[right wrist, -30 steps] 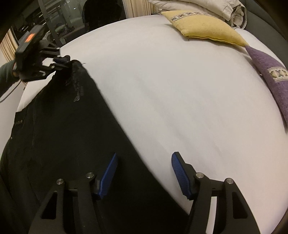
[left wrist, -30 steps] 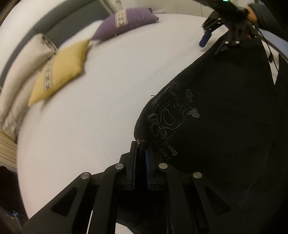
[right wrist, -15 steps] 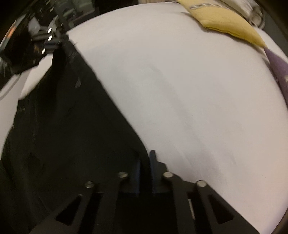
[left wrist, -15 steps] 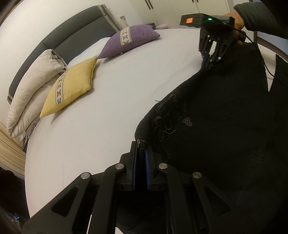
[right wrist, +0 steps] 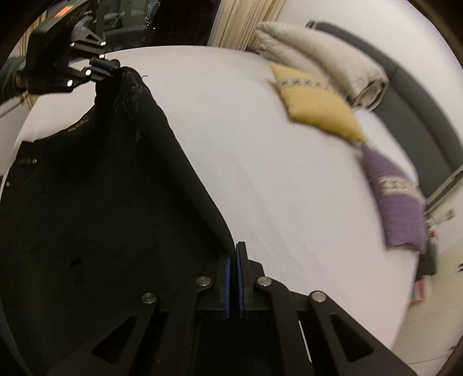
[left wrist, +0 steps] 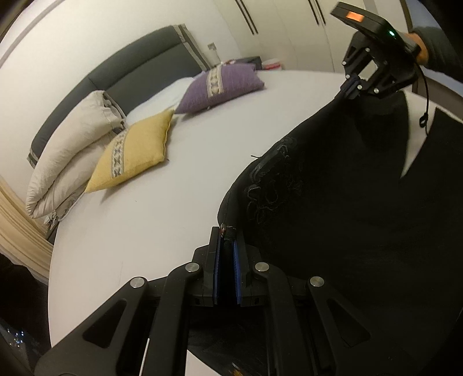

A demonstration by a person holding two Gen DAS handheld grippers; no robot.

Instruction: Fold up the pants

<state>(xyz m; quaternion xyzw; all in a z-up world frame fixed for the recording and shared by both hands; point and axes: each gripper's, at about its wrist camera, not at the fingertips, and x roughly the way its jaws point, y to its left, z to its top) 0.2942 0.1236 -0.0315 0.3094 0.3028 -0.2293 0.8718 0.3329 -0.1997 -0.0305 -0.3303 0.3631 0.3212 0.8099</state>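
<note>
Black pants (left wrist: 332, 202) with pale embroidery hang stretched between my two grippers above the white bed (left wrist: 144, 219). My left gripper (left wrist: 226, 240) is shut on one corner of the pants edge. My right gripper (right wrist: 233, 257) is shut on the other corner, and it also shows in the left wrist view (left wrist: 351, 86) at the top right. The left gripper shows in the right wrist view (right wrist: 107, 65) at the top left, holding the pants (right wrist: 101, 188). The lower part of the pants hangs down out of sight.
A yellow cushion (left wrist: 133, 153), a purple cushion (left wrist: 220, 84) and a folded pale duvet (left wrist: 69, 144) lie by the dark grey headboard (left wrist: 139, 60). Curtains (right wrist: 246, 20) hang beyond the bed. A nightstand with items (left wrist: 254, 62) stands by the wall.
My right gripper closed on the pants edge, having been open a second ago. Both grippers have lifted the pants up off the bed, and the views now tilt toward the headboard.
</note>
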